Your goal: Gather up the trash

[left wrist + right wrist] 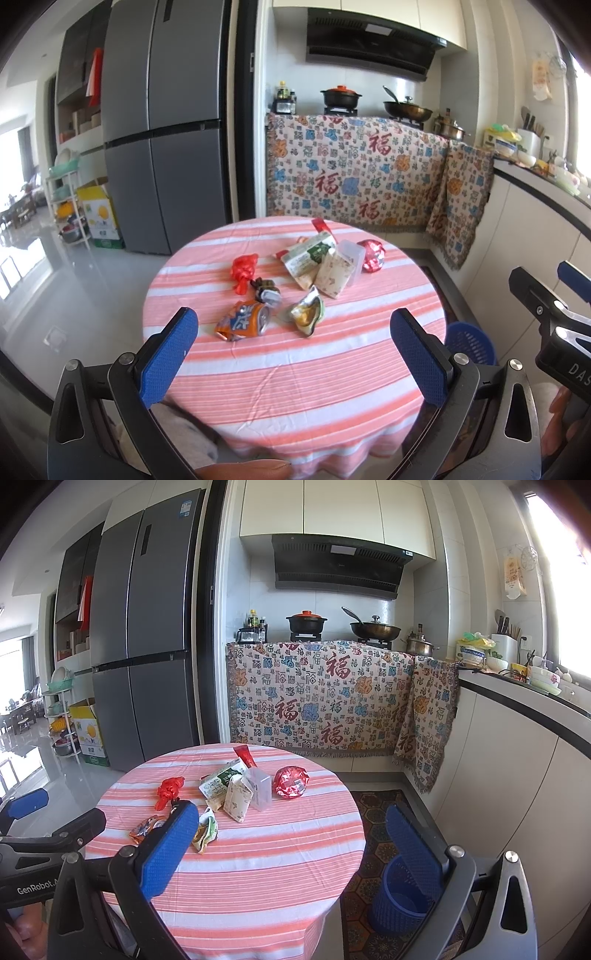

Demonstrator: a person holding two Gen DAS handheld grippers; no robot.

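Observation:
Trash lies on a round table with a pink striped cloth [295, 387] [277, 867]: a crushed orange can [243, 319] [144, 828], a red plastic bag [243, 271] [168, 790], a green foil wrapper [307, 312] [204, 833], cartons [314, 258] [221, 786], a clear plastic box [352, 258] [258, 788] and a red foil ball [373, 255] [290, 781]. My left gripper [293, 334] is open and empty, above the table's near side, short of the can. My right gripper [291, 830] is open and empty, over the table's right half. A blue waste basket [400, 897] [469, 341] stands on the floor right of the table.
A grey fridge [162, 122] stands at the back left. A stove counter draped with a patterned cloth [321, 698] carries pots behind the table. A white counter [524, 738] runs along the right. A patterned rug [373, 823] lies under the basket.

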